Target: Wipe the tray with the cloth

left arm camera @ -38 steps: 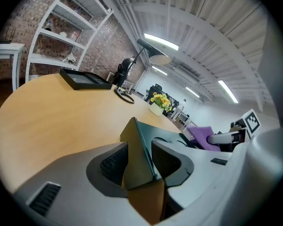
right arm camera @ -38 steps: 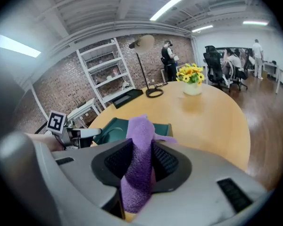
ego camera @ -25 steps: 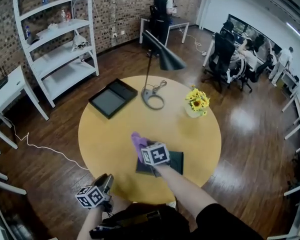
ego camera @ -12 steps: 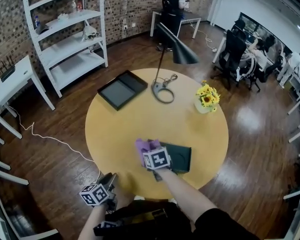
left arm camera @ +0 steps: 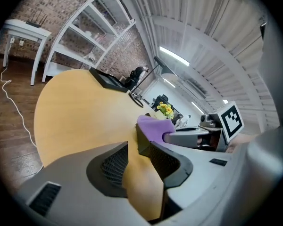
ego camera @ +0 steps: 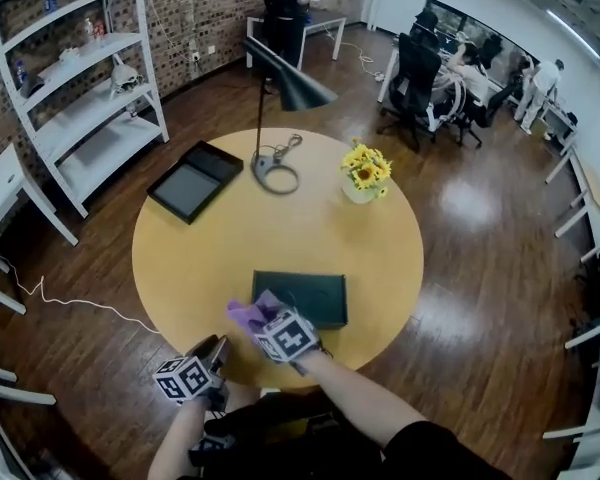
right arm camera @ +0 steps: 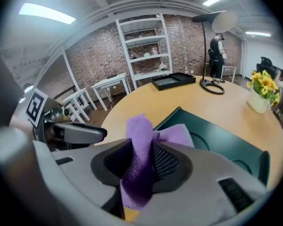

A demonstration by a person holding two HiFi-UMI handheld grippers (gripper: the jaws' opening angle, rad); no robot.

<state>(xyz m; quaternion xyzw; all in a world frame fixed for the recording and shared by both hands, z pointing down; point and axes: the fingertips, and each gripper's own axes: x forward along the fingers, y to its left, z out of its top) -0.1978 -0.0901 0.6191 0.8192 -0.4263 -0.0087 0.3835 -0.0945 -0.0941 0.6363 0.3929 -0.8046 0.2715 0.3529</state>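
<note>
Two tongs work near the dark green tray [right arm camera: 226,147] on the bench [ego camera: 210,258]: right tongs [right arm camera: 142,161], jaws just squeezed tighter, clamp the bunched purple cloth [right arm camera: 140,131] at the tray's near-left corner for wiping, left tongs [left arm camera: 139,160] hang released, empty, farther left of the tray.

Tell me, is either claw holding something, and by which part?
The right gripper, its jaws just closing further, pinches the purple cloth by a bunched fold; the left gripper holds nothing.
</note>
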